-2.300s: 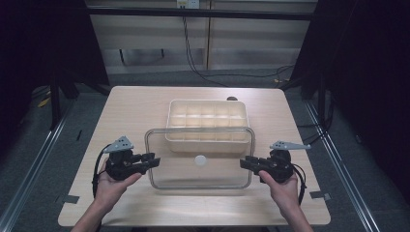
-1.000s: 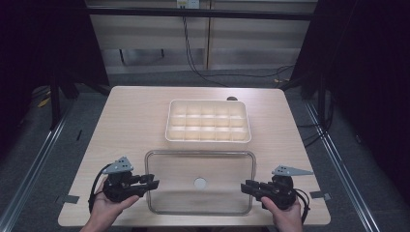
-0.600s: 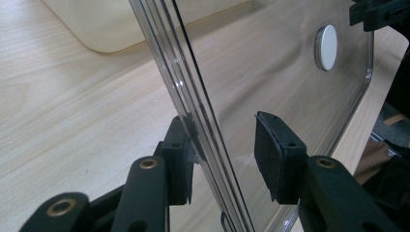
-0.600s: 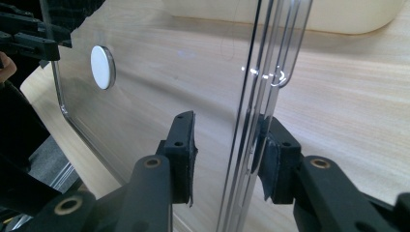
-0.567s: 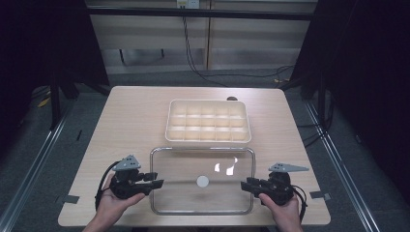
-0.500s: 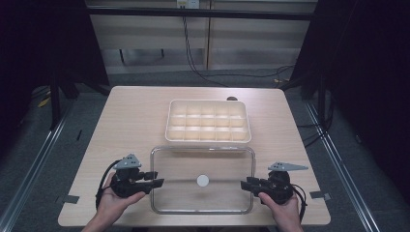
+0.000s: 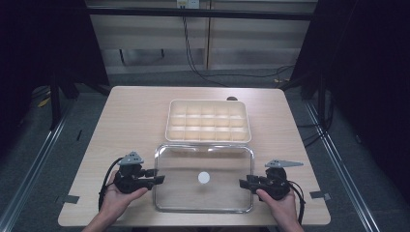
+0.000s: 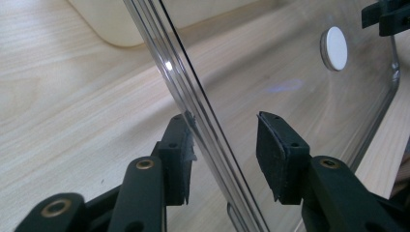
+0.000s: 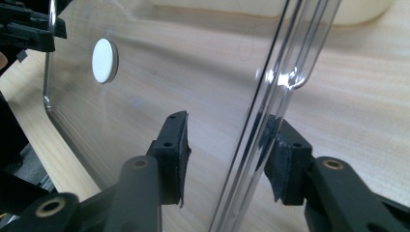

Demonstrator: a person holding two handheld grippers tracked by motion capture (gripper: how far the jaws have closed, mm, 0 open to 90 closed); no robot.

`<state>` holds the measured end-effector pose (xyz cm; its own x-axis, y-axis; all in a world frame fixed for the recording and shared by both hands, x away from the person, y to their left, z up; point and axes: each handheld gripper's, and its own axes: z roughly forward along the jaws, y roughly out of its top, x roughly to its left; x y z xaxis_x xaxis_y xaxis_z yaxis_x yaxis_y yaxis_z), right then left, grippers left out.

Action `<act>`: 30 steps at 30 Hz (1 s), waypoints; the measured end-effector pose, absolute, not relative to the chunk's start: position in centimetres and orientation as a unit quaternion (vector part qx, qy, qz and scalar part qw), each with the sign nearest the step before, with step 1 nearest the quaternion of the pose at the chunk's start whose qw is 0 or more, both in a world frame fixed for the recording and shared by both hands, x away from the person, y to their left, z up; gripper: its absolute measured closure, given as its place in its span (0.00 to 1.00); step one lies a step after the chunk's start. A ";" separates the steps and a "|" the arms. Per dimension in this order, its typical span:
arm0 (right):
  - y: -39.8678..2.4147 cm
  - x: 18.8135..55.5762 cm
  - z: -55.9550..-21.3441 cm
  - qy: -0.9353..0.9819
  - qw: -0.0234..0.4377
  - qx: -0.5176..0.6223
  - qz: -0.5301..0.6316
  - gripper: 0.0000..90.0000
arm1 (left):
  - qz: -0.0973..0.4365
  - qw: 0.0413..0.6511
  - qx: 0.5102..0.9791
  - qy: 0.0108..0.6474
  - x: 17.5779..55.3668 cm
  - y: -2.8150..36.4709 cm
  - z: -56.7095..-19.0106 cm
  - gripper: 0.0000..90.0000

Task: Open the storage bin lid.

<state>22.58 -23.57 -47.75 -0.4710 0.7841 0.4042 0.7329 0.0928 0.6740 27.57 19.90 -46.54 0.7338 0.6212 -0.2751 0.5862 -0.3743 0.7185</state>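
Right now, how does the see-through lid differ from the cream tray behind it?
The clear lid is transparent, so the table shows through; the cream tray is opaque. The clear lid is flat with one white disc at its middle; the cream tray is split into many small compartments. The lid lies nearer the person. Both are rounded rectangles.

Clear lid (image 8: pixel 290 96) ran off the top and bottom edges in the left gripper view; the same lid (image 9: pixel 145 72) was cut at top and bottom in the right gripper view. Beige tray (image 8: pixel 145 19) beyond the lid was cropped by the top edge, only a corner visible. Small dark thing (image 7: pixel 231 98) behind the tray's far rim, too small to identify. Person's forearms cut off by the bottom edge, high view.
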 end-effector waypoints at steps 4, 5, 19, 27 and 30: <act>-23.6 22.7 -48.2 0.736 0.022 0.521 0.433 0.58 | 0.017 0.420 0.832 0.363 27.7 19.8 -46.8 0.64; -23.6 22.7 -48.3 0.735 0.021 0.522 0.432 0.58 | 0.018 0.416 0.835 0.360 27.8 19.8 -46.9 0.63; -23.1 23.8 -49.4 0.746 0.022 0.532 0.400 0.44 | -0.007 0.402 0.833 0.379 28.8 19.5 -48.1 0.62; -22.7 23.9 -49.7 0.752 0.044 0.526 0.395 0.38 | -0.007 0.393 0.834 0.387 29.0 19.4 -48.5 0.61; -22.5 23.9 -49.7 0.755 0.057 0.527 0.385 0.36 | -0.006 0.388 0.834 0.393 29.1 19.3 -48.7 0.61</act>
